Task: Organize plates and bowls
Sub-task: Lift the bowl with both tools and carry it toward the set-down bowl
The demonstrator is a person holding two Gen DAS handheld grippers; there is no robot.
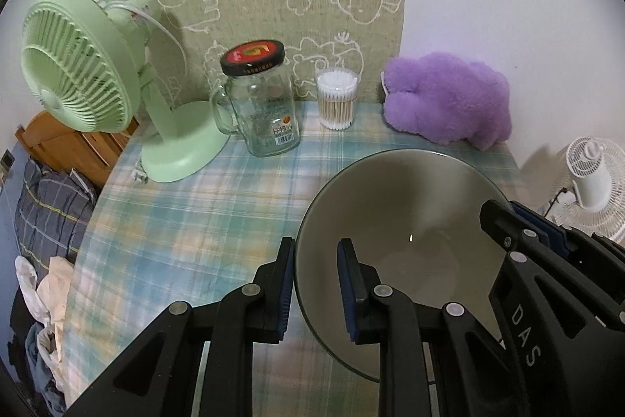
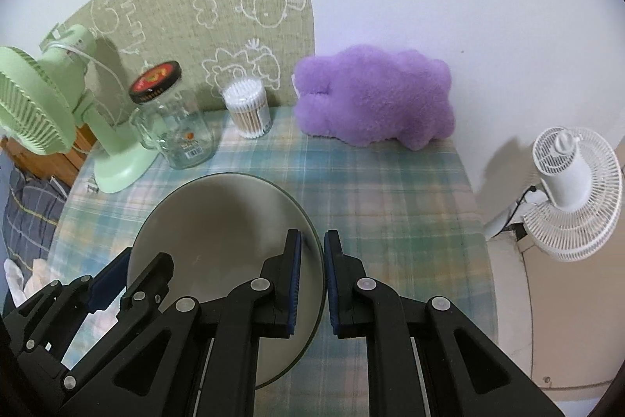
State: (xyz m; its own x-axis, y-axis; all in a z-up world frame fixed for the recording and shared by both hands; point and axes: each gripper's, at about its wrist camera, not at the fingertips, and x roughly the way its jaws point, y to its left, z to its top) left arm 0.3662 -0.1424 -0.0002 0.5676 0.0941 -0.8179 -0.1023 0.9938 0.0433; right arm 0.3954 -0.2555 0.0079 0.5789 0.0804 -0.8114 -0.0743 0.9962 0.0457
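Bowl [image 1: 398,241], grey and empty, sits low in both frames on the plaid tablecloth [image 1: 175,221]. Both the left gripper [image 1: 316,284] and right gripper [image 2: 312,284] straddle its rim, seemingly not quite clamped. No plates visible; organizing looks barely begun.

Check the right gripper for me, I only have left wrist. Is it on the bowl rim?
Observer: Yes. The right gripper straddles the bowl rim, one pad inside, one outside, with a narrow gap. I can't tell if it's clamped.
Operator: What's to the right of it?
Observer: Plaid tablecloth runs to the table edge. The white fan stands beyond that edge, off the table.
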